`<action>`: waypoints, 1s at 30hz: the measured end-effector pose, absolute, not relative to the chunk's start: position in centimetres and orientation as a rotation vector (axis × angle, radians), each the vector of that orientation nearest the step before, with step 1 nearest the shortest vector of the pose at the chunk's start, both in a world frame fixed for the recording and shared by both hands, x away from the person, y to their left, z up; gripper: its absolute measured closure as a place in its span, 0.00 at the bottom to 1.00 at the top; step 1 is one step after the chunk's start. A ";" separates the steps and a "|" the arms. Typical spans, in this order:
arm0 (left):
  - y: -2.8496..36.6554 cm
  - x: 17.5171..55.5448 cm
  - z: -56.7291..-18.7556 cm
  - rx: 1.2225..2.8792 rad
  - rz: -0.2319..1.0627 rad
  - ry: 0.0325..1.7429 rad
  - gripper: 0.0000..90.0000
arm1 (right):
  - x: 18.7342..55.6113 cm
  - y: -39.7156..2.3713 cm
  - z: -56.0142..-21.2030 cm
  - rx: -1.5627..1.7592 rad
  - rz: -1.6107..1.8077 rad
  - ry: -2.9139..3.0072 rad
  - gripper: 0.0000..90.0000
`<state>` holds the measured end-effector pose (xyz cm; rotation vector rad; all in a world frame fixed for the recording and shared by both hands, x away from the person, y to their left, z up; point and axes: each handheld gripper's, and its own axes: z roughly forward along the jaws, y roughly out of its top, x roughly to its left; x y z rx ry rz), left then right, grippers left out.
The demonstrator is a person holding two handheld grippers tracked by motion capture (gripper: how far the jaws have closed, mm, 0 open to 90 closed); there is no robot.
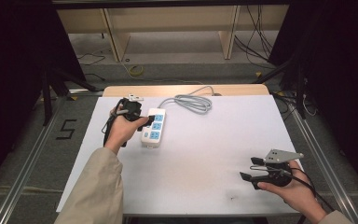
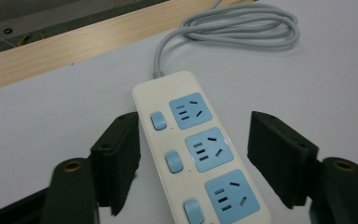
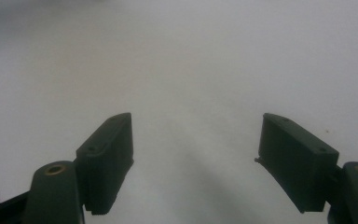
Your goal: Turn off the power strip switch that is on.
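Observation:
A white power strip (image 1: 153,128) with three blue sockets and blue switches lies flat on the white table (image 1: 205,154), left of centre. Its grey cable (image 1: 193,102) is coiled behind it. My left gripper (image 1: 147,122) hovers over the strip's left side, held in a hand. In the left gripper view its gripper (image 2: 193,121) stands open, the black jaws wide on either side of the power strip (image 2: 196,149) and not touching it; the cable (image 2: 242,30) loops beyond. My right gripper (image 1: 248,168) rests at the table's front right, open. In the right gripper view, bare tabletop lies between its gripper's (image 3: 196,119) jaws.
A wooden strip (image 1: 182,89) borders the table's far edge. Beyond it the floor holds loose cables (image 1: 256,46) and pale wooden shelving legs (image 1: 228,32). Metal rails (image 1: 317,149) run along both sides of the table. A sleeved forearm (image 1: 95,186) comes in at the bottom left.

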<state>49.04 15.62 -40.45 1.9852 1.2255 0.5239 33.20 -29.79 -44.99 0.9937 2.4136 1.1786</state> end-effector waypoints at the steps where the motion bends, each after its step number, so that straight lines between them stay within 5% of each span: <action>1: 15.6 48.8 -40.5 1.970 0.508 1.226 0.33 | 33.2 -29.8 -45.0 0.994 1.179 2.414 0.30; 13: 15.5 44.6 -40.9 1.973 0.515 1.065 0.21 | 33.4 -29.9 -45.0 0.993 1.180 2.417 0.30; 30: 15.4 35.7 -43.5 2.038 0.614 0.890 0.18 | 33.4 -29.9 -45.0 0.989 1.194 2.413 0.29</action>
